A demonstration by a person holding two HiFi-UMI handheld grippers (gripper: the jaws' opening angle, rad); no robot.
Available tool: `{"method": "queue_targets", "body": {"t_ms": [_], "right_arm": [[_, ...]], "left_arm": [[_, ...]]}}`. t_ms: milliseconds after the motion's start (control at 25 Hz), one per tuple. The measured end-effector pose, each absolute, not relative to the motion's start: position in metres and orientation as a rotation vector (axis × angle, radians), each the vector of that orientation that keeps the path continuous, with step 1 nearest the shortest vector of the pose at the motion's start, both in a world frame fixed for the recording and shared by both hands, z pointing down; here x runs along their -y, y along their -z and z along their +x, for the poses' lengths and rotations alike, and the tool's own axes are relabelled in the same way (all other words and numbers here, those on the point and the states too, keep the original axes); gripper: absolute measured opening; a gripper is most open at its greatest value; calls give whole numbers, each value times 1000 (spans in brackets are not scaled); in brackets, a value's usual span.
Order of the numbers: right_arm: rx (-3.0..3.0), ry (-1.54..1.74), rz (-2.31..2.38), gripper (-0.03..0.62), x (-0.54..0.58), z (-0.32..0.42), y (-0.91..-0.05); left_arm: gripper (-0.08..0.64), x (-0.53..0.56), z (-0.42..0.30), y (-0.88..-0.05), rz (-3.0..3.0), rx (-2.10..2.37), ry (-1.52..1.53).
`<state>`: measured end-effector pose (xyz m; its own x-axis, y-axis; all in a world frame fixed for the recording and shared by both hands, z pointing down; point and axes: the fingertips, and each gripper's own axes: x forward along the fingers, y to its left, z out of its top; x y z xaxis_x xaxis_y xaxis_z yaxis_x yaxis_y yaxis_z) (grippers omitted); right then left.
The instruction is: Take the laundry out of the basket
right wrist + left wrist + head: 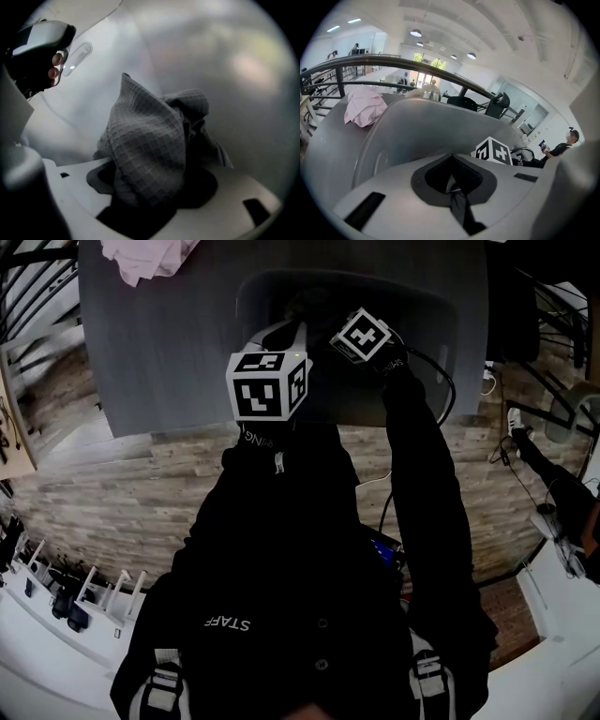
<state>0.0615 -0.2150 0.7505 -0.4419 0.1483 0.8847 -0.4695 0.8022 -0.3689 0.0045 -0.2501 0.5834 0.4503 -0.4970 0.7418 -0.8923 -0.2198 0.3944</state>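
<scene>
Grey plastic basket (431, 296) sits on the dark counter (169, 352) in the head view; my right gripper (361, 334) reaches down into it with the arm stretched forward, while my left gripper (269, 385) hangs back near the closer rim. A pink garment (141, 259) lies on the counter well apart. In the left gripper view its fingers (459, 206) are clenched together on nothing, pointing over the basket wall. In the right gripper view the fingers are grasping a bunched grey waffle cloth (150, 150) down inside the basket. I judge this to be the pick step: next comes a straight lift clear of the rim, then a carry across to the counter
</scene>
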Motion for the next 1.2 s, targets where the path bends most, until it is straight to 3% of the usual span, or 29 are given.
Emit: {"method": "queue_targets", "body": {"t_ms": [200,320,720,1200], "right_arm": [[1947,-676,300,249,214,58,-730],[1952,-653,341,218,211,59,-729],[2092,-519,534,212,223,63,-635],[2348,-404,1071,212,222,92,-459]], "left_arm": [[2,247,2,-569,1879,1191,-561],[2,246,-3,-557,1898,1210,-538],[2,236,-23,-501,1974,1292,-437],[2,220,-38,-418,2108,1395,-317]]}}
